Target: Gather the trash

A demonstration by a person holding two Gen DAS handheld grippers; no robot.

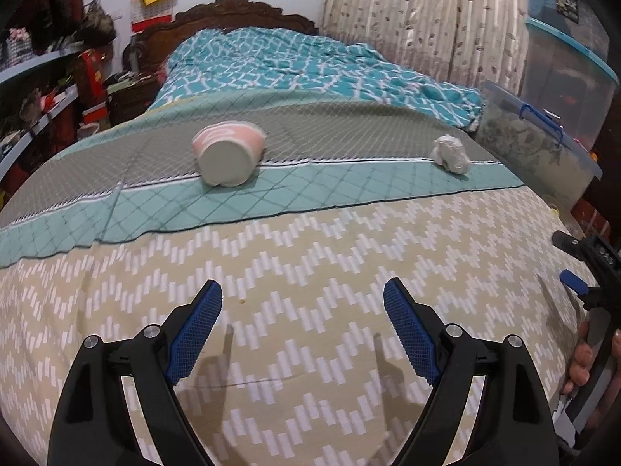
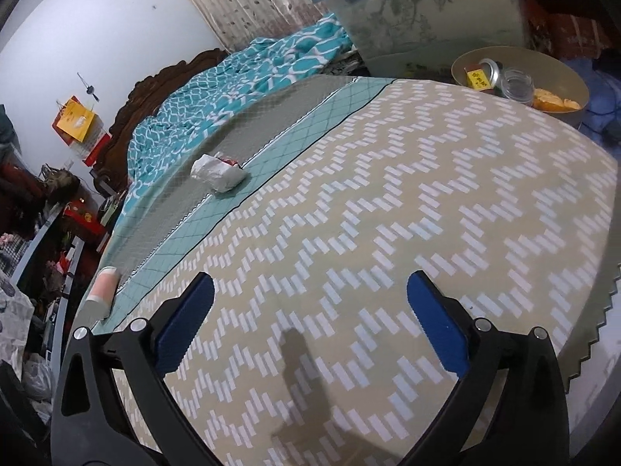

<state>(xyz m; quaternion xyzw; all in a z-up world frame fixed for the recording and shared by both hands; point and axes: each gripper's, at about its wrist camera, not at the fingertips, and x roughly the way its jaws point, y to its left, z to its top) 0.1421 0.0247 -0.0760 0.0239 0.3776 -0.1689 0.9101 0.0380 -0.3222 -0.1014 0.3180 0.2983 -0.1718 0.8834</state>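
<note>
Right gripper (image 1: 574, 268) cut off by frame edge; bin (image 2: 520, 73) contents partly hidden.

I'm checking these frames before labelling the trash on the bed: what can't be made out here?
- Pink paper cup: left wrist view shows only its base and side; whether anything is inside is hidden.
- Same cup in the right wrist view: small and blurred near the frame's left side.
- Crumpled white wrapper: printing too blurred to read.
- Bin: cut off by the bed's edge; contents partly hidden.
- Right hand-held gripper: mostly cropped in the left view.
</note>
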